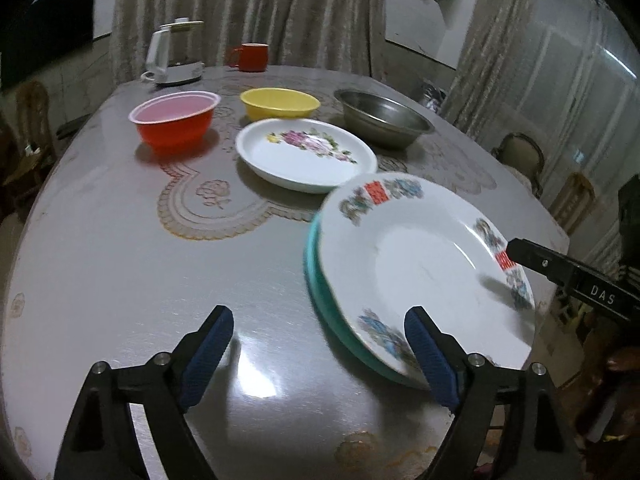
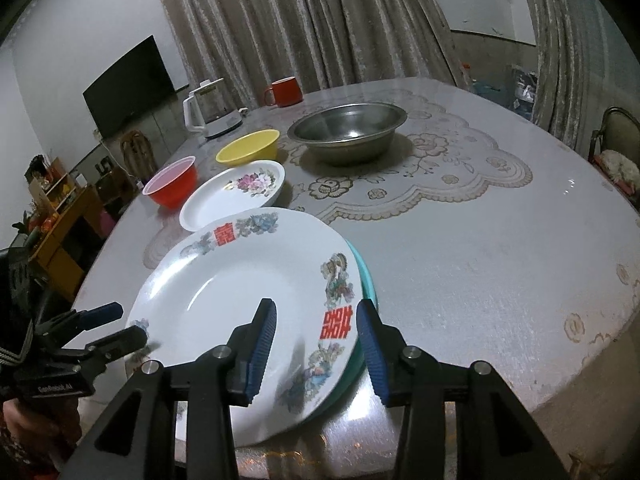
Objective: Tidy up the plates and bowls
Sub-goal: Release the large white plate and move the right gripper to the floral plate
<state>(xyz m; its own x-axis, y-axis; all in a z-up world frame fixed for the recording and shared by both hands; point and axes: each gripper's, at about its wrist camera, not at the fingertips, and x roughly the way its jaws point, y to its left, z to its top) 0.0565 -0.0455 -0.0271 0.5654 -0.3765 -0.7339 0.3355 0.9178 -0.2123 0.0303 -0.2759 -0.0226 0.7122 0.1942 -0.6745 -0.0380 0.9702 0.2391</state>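
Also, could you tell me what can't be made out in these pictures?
Teal plate: both views, only its rim shows; the white plate covers the rest.
White plate's rim print: blurred, left wrist view.
Right gripper: right wrist view, unclear whether its pads touch the plate's rim.

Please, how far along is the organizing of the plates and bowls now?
Done: the red-lettered white plate lies on the teal plate. In hand: the right tool, open, straddles the white plate's rim; the left tool is open beside it. Left: the flowered plate, red bowl, yellow bowl and steel bowl each stand alone, unstacked.
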